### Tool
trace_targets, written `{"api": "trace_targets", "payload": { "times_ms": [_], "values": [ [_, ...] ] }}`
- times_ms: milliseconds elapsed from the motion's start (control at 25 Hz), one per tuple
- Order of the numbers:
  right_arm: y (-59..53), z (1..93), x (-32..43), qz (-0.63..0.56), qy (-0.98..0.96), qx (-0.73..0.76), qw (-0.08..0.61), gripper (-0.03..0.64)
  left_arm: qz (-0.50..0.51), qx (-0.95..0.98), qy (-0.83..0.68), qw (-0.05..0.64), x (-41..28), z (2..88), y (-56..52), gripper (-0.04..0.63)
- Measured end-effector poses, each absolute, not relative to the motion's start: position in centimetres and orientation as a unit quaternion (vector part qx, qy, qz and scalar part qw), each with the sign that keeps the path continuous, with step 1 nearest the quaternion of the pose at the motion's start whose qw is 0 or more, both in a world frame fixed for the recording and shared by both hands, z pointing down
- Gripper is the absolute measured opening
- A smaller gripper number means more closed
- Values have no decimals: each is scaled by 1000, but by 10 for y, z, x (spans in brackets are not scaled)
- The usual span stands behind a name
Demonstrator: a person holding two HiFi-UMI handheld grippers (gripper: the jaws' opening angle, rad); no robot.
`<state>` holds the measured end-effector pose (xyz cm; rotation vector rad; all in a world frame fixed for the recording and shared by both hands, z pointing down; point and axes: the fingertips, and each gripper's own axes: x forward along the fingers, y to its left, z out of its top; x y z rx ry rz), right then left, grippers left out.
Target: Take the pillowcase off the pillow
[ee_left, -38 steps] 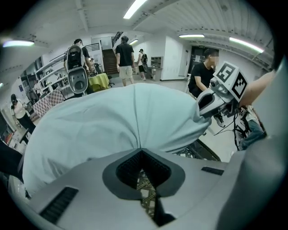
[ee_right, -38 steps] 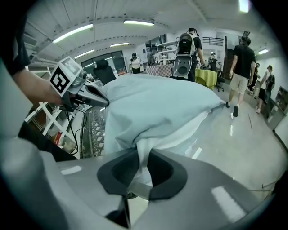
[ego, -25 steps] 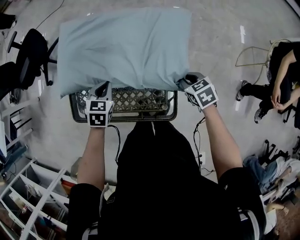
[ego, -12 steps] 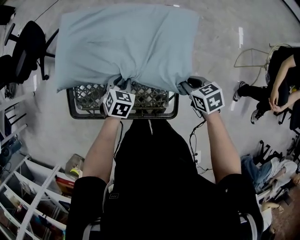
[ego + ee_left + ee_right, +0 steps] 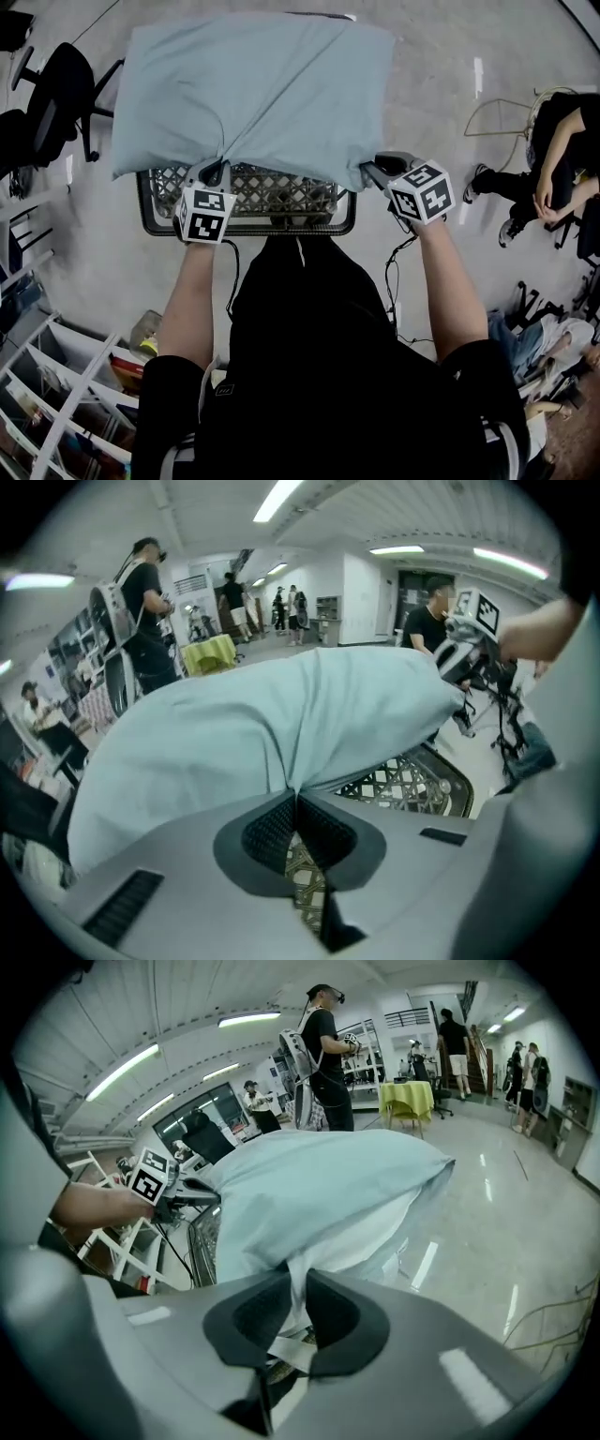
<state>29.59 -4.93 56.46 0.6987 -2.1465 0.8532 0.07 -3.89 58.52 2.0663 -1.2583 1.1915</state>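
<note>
Floor [image 5: 441, 56], pillowcase [image 5: 262, 94] in right tool [image 5: 368, 172], just-closed left tool [image 5: 218, 169]

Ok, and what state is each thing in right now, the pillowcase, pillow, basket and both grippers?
pillowcase: still on the pillow
pillow: held up over the basket, white end showing
basket: upright on the floor
left gripper: jaws just closed, shut on the pillowcase
right gripper: shut on the pillow's white end
</note>
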Motion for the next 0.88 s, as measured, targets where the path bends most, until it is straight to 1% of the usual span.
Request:
{"api": "trace_targets", "payload": {
  "times_ms": [80, 120, 240, 280, 360, 440, 520, 600, 680, 720, 840, 880],
  "values": [
    [-47, 564, 292, 344, -828, 275, 348, 54, 412, 745, -462, 247, -5, 586, -39, 8],
    [-47, 565, 290, 345, -826, 278, 350, 49, 411, 747, -460, 247, 0, 584, -38, 8],
    [-45, 567, 284, 351, -820, 287, 349, 48, 412, 764, -449, 212, 40, 566, -25, 19],
    [-44, 567, 284, 359, -819, 290, 342, 48, 401, 777, -440, 206, 61, 558, -15, 66],
    [-40, 566, 283, 370, -817, 291, 332, 48, 371, 807, -405, 216, 109, 547, 5, 85],
    [-35, 565, 279, 371, -818, 288, 331, 48, 356, 826, -371, 233, 150, 549, 17, 139],
    [-29, 563, 273, 371, -820, 282, 333, 48, 355, 828, -355, 249, 173, 560, 17, 195],
    [-23, 563, 269, 369, -821, 277, 336, 48, 357, 821, -357, 266, 180, 571, 11, 207],
    [-19, 565, 267, 366, -821, 278, 338, 48, 366, 814, -364, 267, 179, 579, 7, 204],
    [-19, 566, 268, 364, -821, 280, 338, 48, 374, 812, -365, 260, 176, 582, 6, 179],
    [-21, 565, 270, 357, -824, 285, 336, 48, 397, 811, -362, 231, 163, 584, 5, 46],
    [-22, 563, 270, 354, -826, 284, 336, 48, 403, 811, -360, 224, 157, 584, 5, 21]
  ]
}}
